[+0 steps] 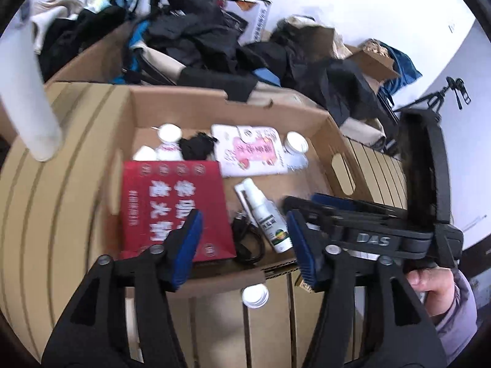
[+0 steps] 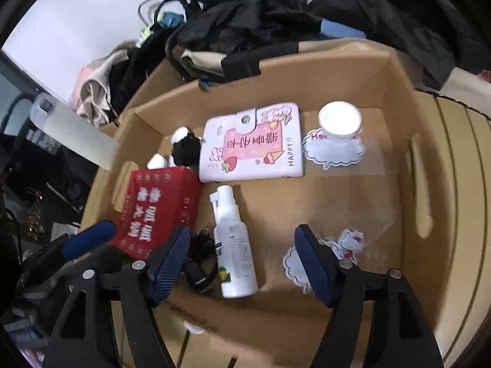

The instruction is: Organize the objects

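Observation:
An open cardboard box [image 1: 325,135] [image 2: 396,92] holds a red box [image 1: 172,205] [image 2: 159,208], a white spray bottle [image 1: 267,217] [image 2: 234,254], a pink notebook [image 1: 251,150] [image 2: 254,144], a white jar [image 1: 295,150] [image 2: 339,121], a black cable [image 1: 247,239] [image 2: 199,260], small white bottles [image 1: 167,141] and cloud-shaped stickers [image 2: 334,150]. My left gripper [image 1: 245,245] is open and empty above the box's near edge. My right gripper [image 2: 242,263] is open and empty, low over the spray bottle; it also shows in the left wrist view [image 1: 334,208].
Dark clothes and bags [image 1: 199,36] [image 2: 245,24] are piled behind the box. A white cylinder [image 1: 27,92] [image 2: 73,132] juts in at the left. A white cap [image 1: 255,296] lies on flattened cardboard [image 1: 46,199] outside the box. A tripod [image 1: 442,98] stands at the right.

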### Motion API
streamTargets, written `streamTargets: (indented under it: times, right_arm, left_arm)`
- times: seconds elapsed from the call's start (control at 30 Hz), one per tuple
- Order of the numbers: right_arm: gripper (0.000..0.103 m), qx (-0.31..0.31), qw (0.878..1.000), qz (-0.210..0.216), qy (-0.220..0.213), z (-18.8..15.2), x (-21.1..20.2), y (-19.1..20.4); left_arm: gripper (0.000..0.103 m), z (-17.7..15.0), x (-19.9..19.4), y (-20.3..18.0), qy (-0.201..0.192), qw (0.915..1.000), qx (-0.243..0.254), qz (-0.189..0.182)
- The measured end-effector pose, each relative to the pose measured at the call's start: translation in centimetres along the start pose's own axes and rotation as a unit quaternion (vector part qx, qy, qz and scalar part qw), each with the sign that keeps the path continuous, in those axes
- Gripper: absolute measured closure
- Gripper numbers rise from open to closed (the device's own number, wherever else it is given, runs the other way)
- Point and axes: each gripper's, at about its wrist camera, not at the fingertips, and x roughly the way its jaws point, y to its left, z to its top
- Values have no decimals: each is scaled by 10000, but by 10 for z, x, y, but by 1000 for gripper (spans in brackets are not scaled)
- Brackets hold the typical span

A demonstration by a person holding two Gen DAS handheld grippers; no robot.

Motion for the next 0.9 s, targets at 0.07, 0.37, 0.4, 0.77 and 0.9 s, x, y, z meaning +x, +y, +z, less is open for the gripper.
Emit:
streamTargets:
  times: [0.07,0.37,0.4,0.77,0.9]
  right_arm:
    - [28,-27,9998,-157,-116,-2,-17,1]
    - [28,-765,9891,-995,-770,-25,-141,33]
    - [28,-755,9884,-997,-860,-31,-154,35]
    - [28,-989,9766,-1327,-1372,-117,-231,49]
    - [27,-1226,9703,-1396,-1552,-167,-250,57]
  left_arm:
    - [24,3,-11,1,-2,9996,-30,282]
    - [10,-13,-93,-8,-173,9948,-186,981]
    - [8,-19,-104,-13,-233,9946,-116,1006]
    - [3,-102,-183,-54,-633,9843,448,1585]
    - [0,-149,-207,-69,-840,9815,485,1649]
